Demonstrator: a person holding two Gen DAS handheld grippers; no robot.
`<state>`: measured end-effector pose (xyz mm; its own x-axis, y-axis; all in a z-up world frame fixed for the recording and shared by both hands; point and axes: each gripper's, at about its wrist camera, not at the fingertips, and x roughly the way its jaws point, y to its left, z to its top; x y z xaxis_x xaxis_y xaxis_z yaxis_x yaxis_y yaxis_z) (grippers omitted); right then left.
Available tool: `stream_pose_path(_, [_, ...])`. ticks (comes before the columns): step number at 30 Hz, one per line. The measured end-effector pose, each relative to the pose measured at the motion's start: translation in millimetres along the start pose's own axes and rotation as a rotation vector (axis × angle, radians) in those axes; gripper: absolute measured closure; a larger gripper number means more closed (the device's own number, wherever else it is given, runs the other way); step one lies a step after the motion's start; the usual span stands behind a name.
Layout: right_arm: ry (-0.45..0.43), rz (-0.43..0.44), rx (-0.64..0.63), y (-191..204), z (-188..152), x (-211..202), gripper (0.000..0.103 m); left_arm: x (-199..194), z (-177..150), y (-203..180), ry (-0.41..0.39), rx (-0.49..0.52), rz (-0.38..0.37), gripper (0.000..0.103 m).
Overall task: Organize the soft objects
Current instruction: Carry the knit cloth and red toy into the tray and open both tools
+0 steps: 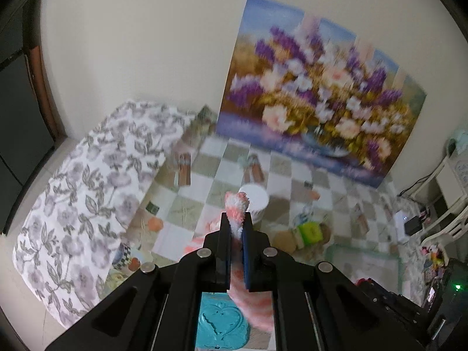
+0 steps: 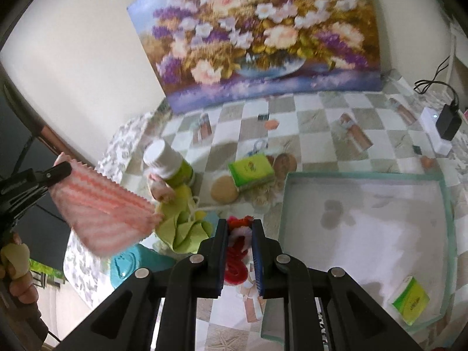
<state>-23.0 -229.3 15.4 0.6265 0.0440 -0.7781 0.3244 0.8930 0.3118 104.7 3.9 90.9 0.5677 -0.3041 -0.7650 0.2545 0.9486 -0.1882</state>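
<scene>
Checkered tablecloth | left tongs pinch fluffy pink-striped cloth | right tongs pinch red-pink scrunchie

I see a pink-and-white striped cloth, fuzzy, with the same stripes showing in my left view. The left hand-held gripper is black with dark blue pads; the right hand-held gripper matches it, with a red and pink-white fluffy piece between its pads. The tabletop wears a white and grey-green checked covering. Behind it stands a painting of purple, white and peach flowers. There is a lime-green cloth, a green-and-yellow sponge, a pale green tray with a white floor, and a white fabric with grey flowers.
</scene>
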Motion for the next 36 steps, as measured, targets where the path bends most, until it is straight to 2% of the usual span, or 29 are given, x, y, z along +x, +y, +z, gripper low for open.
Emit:
stream_pose_path(10, [-0.055,-0.025,0.064,-26.8,6.0,-27.2,0.086,-41.5,4.5,-24.8,-0.101,0.030,-0.061,0.097])
stream_pose_path(18, [-0.110,-0.143,0.186,-87.1,3.9,-56.7,0.086,-52.5,-7.0,-73.2,-0.113,0.103,-0.131,0.097])
stream_pose_path(25, [-0.138,-0.241,0.317,-147.2,-3.7,-80.8,0.086,-47.7,-33.1,-144.9,-0.081,0.242,-0.222,0.097])
stream_pose_path(31, [-0.159,-0.308,0.425,-194.9,-16.5,-99.0,0.086,-33.5,-69.1,-209.9,-0.010,0.378,-0.310,0.097])
stream_pose_path(36, [-0.160,-0.370,0.481,-220.2,-25.4,-107.3,0.086,-27.9,-92.6,-241.3,0.025,0.442,-0.349,0.097])
